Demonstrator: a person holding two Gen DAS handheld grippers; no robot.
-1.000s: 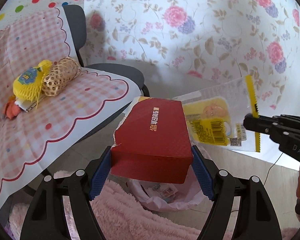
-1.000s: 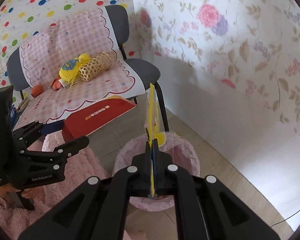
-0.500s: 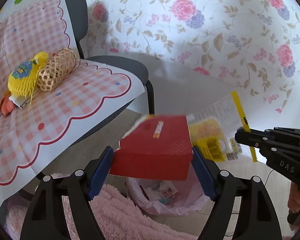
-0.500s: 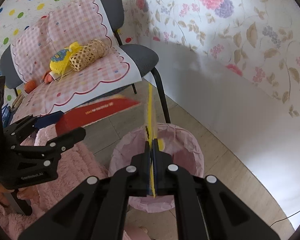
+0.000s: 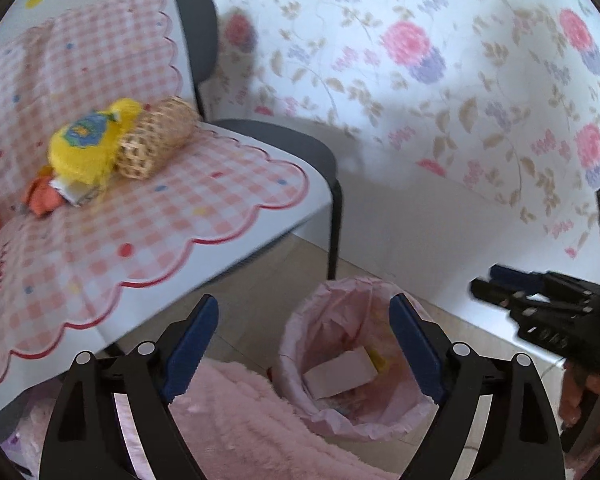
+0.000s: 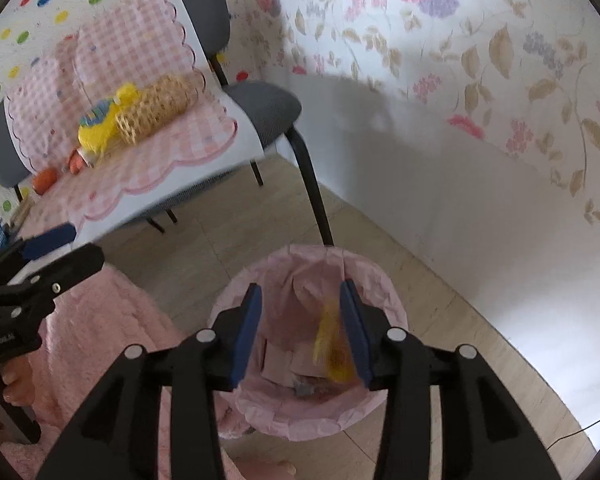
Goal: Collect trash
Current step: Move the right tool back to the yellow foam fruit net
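Pink bag in the bin (image 6: 312, 420) on the floor, near the camera and low in both views. Left gripper (image 5: 303, 308) spread wide, blue pads far apart, just been opening, nothing between them, only the bin seen far below in the gap. Pale box (image 5: 340, 372) lying inside the bin, leaning on the bag wall, with a bit of yellow beside it. Right gripper (image 6: 300, 292) right over the bin, also just been opening, pads apart. Yellow wrapper (image 6: 332, 340) between those pads, blurry, just beside the right pad, hard to tell if touching it, clear of the left pad. Fluffy pink rug (image 5: 240, 420) on the left of the bin, touching it. Grey chair (image 5: 284, 140) farther back on the left, with a pink checked cloth (image 5: 160, 220) over the seat and back. Yellow net bundle (image 5: 88, 148) and woven basket roll (image 5: 156, 140) side by side on the cloth, touching. Something orange just left of them. Flowered wall (image 5: 420, 60) far and right.
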